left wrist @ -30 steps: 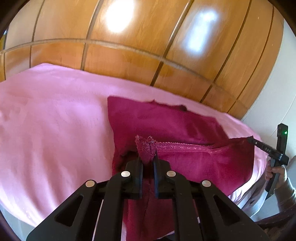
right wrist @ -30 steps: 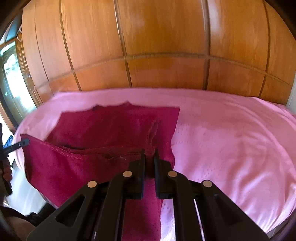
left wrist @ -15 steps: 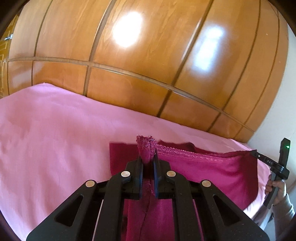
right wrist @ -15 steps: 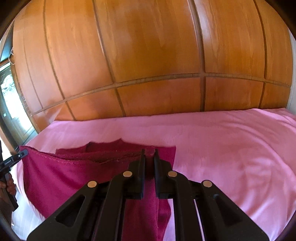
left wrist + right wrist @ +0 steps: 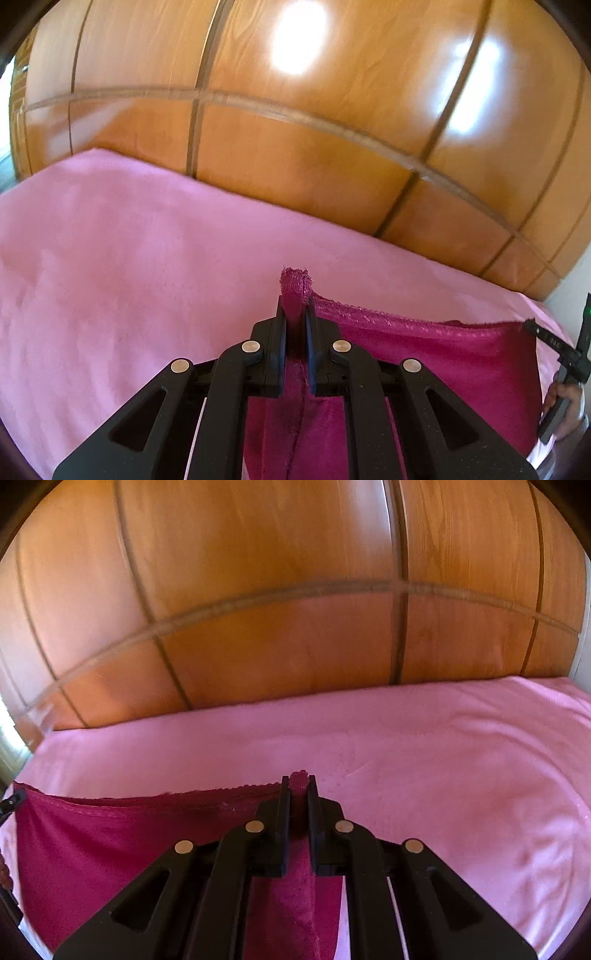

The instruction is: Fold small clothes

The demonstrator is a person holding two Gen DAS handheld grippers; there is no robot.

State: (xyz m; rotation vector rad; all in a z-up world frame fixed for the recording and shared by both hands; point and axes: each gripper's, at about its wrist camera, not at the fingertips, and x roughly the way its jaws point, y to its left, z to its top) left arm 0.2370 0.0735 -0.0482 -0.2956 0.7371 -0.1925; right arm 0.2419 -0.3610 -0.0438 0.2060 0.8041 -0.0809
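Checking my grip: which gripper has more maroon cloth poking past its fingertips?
The left gripper: a tall tuft of maroon cloth stands past it; the right gripper shows only a nub.

Garment stretched between my two grippers, above the bed.

My left gripper [image 5: 295, 314] pinches one corner of the garment [image 5: 443, 362], my right gripper [image 5: 298, 794] the other; its top edge runs between them and the rest hangs below. The bed cover [image 5: 443, 757] lies under and ahead; the wooden panels [image 5: 295, 147] stand behind it.
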